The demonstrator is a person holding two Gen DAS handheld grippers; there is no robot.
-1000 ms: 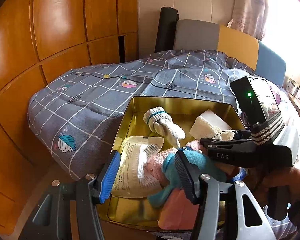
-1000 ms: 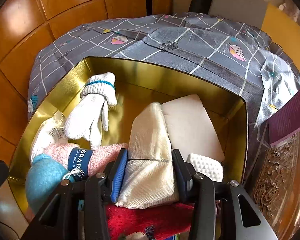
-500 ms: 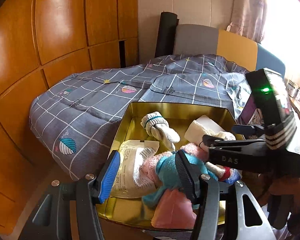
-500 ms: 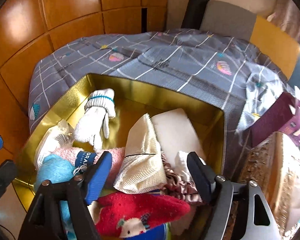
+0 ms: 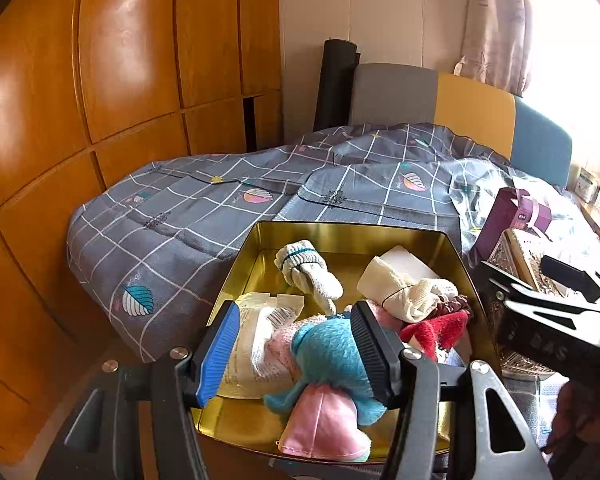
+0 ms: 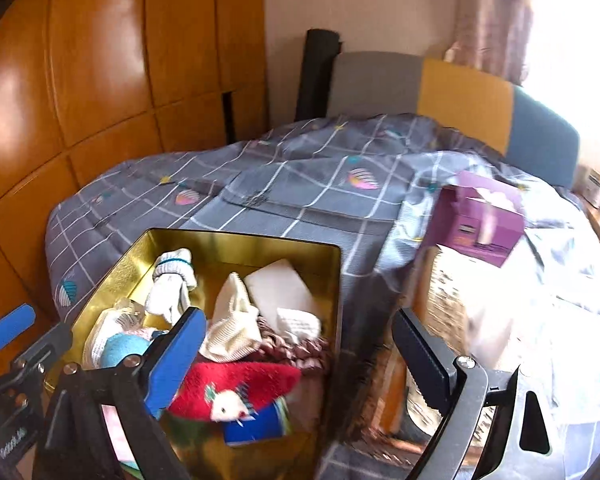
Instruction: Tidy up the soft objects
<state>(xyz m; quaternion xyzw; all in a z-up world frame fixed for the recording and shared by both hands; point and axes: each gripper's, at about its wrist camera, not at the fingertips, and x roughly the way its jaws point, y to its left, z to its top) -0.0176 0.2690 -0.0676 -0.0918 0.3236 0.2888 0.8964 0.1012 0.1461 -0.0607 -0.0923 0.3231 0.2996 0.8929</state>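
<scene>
right wrist: purple box (image 6: 476, 220) whole, right tongs (image 6: 296, 352) just opened wide, empty | left wrist: left tongs (image 5: 292, 344) part-open, gripping nothing

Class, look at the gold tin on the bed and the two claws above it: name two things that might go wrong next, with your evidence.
1. The pink cloth and blue fluffy sock drape over the gold tin's near rim; they might slide out.
2. The right claw, jaws just opened wide and empty, hangs over the tin's right wall beside the ornate box; lowering it could knock either.
</scene>
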